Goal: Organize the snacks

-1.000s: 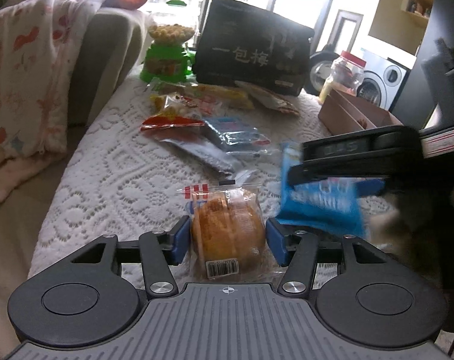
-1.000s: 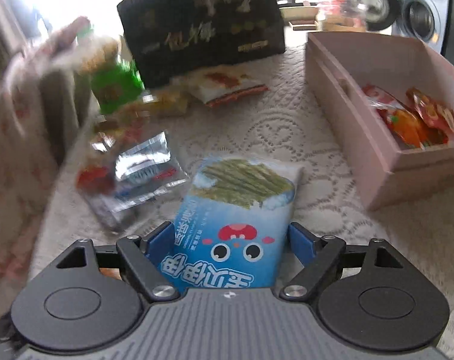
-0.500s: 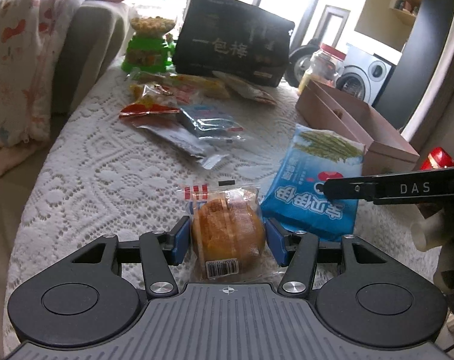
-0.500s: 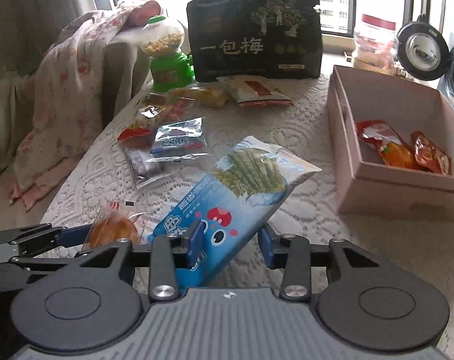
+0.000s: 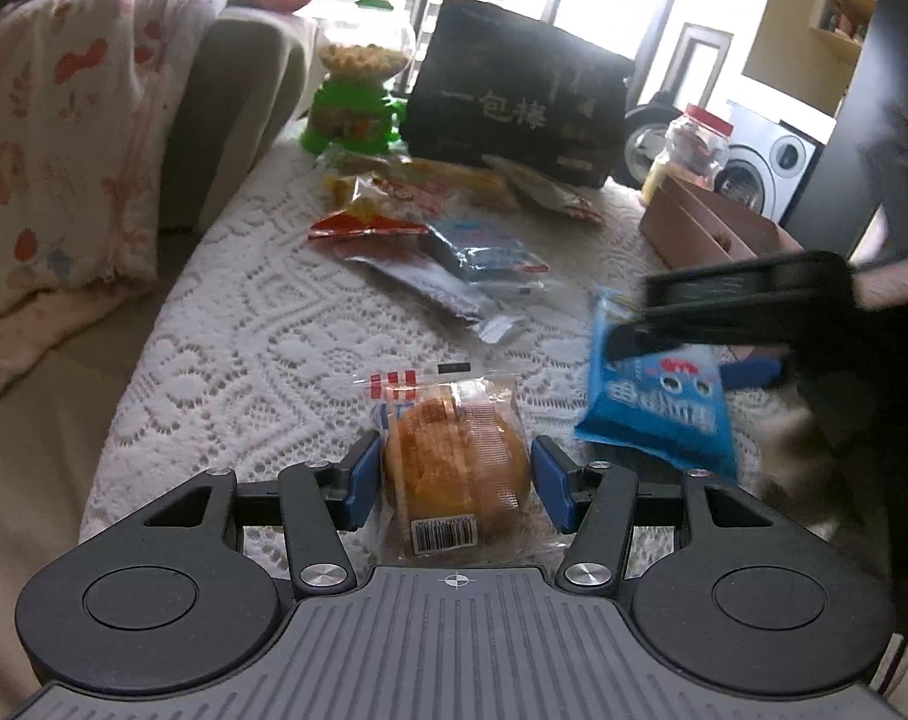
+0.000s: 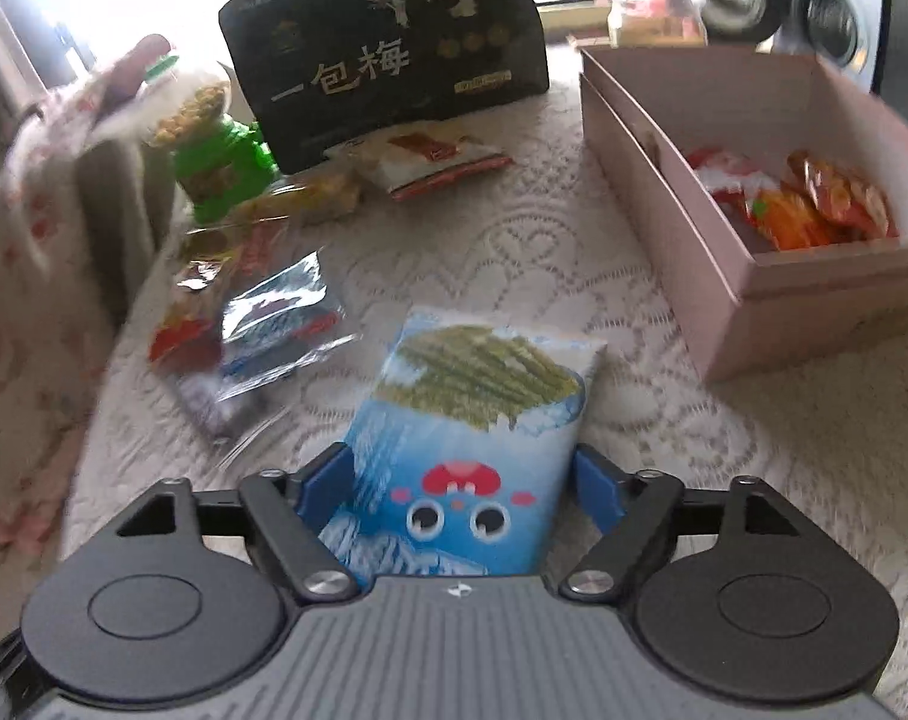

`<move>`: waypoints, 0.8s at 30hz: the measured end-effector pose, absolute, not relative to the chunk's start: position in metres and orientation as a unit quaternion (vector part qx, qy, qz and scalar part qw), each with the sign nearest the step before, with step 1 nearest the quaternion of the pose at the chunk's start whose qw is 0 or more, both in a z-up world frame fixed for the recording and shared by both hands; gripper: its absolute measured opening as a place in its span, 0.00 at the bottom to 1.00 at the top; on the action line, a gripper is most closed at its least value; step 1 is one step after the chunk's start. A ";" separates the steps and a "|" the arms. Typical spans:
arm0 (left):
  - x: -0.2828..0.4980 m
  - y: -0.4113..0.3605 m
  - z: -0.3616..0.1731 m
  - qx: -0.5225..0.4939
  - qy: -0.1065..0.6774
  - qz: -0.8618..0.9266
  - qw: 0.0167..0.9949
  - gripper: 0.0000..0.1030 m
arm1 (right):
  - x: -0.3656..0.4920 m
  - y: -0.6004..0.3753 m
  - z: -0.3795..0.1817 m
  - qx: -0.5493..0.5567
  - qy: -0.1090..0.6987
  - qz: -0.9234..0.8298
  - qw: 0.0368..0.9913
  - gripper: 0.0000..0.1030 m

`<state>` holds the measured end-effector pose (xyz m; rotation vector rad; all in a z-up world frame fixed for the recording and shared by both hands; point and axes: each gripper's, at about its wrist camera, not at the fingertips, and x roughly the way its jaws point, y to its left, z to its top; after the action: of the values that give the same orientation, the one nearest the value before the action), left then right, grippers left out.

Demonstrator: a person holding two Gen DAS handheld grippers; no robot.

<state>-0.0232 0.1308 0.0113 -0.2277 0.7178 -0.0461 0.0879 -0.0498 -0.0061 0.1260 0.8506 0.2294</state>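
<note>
My left gripper [image 5: 457, 480] is shut on a wrapped round bun [image 5: 454, 468] just above the lace tablecloth. My right gripper [image 6: 463, 495] is shut on a blue snack bag [image 6: 472, 420] with a cartoon face; the bag also shows in the left wrist view [image 5: 658, 408], lifted to the right of the bun. A pink cardboard box [image 6: 748, 264] holding orange-red snack packets [image 6: 802, 204] stands to the right.
Loose snack packets [image 5: 454, 258] lie mid-table. A large black bag [image 6: 387, 54] and a green candy dispenser [image 6: 219, 162] stand at the back. A red-lidded jar [image 5: 694, 144] is beside the box. A sofa with a blanket [image 5: 63, 120] lies left.
My right gripper has swung with the blue bag, first pulling back and then turning toward the table and box again. The left gripper keeps hold of the bun.
</note>
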 end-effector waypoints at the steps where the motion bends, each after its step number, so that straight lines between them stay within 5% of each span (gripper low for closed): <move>1: -0.023 0.130 0.011 -0.110 0.351 -0.023 0.930 0.57 | 0.088 -0.043 -0.007 0.042 0.404 0.112 0.907 0.84; 11: -0.025 0.129 0.011 -0.108 0.351 -0.022 0.930 0.58 | 0.070 -0.044 -0.008 -0.033 0.394 0.202 0.896 0.83; 24: -0.023 0.092 0.021 -0.108 0.371 -0.101 0.917 0.57 | -0.025 -0.157 0.014 -0.109 0.311 0.255 0.909 0.83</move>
<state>-0.0229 0.0920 0.0206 -0.2217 0.7637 -0.2085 -0.0252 -0.1571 0.0143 -0.2246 0.6412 0.5257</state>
